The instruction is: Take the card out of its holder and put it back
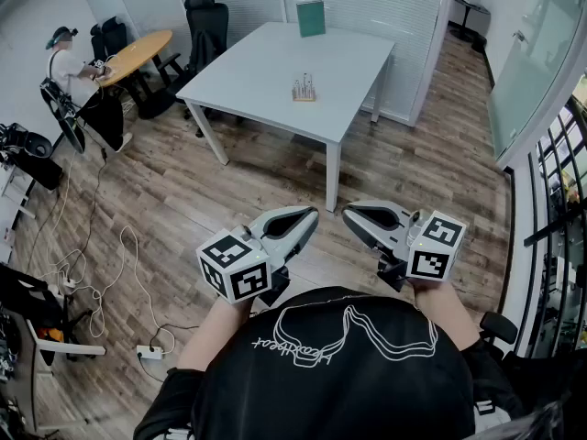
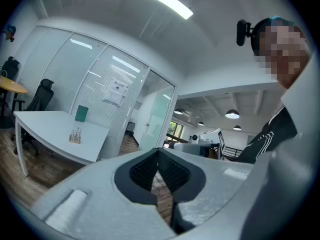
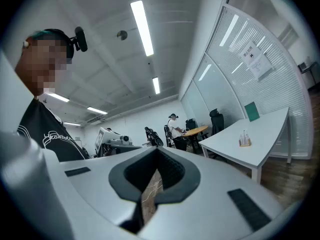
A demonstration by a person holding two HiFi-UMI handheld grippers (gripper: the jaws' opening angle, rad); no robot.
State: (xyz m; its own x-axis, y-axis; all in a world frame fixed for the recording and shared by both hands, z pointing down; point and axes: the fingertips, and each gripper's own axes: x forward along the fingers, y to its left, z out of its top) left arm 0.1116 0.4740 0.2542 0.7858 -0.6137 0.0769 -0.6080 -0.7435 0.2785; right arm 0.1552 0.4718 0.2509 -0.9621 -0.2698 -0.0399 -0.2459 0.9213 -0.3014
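A small wooden holder point(image 1: 304, 90) with thin upright pieces in it stands near the middle of the white table point(image 1: 266, 71); whether one of them is the card is too small to tell. It also shows far off as the holder point(image 2: 75, 135) in the left gripper view and the holder point(image 3: 244, 141) in the right gripper view. My left gripper point(image 1: 310, 215) and right gripper point(image 1: 350, 213) are held close to my chest, well short of the table. Both are shut with nothing between their tips. The shut left gripper point(image 2: 159, 153) and shut right gripper point(image 3: 157, 151) point across the room.
A green board point(image 1: 311, 17) stands at the table's far edge. Office chairs point(image 1: 206, 21) and a round wooden table point(image 1: 135, 56) with a person point(image 1: 69, 67) sit at the back left. Cables and a power strip point(image 1: 149, 350) lie on the wooden floor at left. A glass wall point(image 1: 527, 53) runs along the right.
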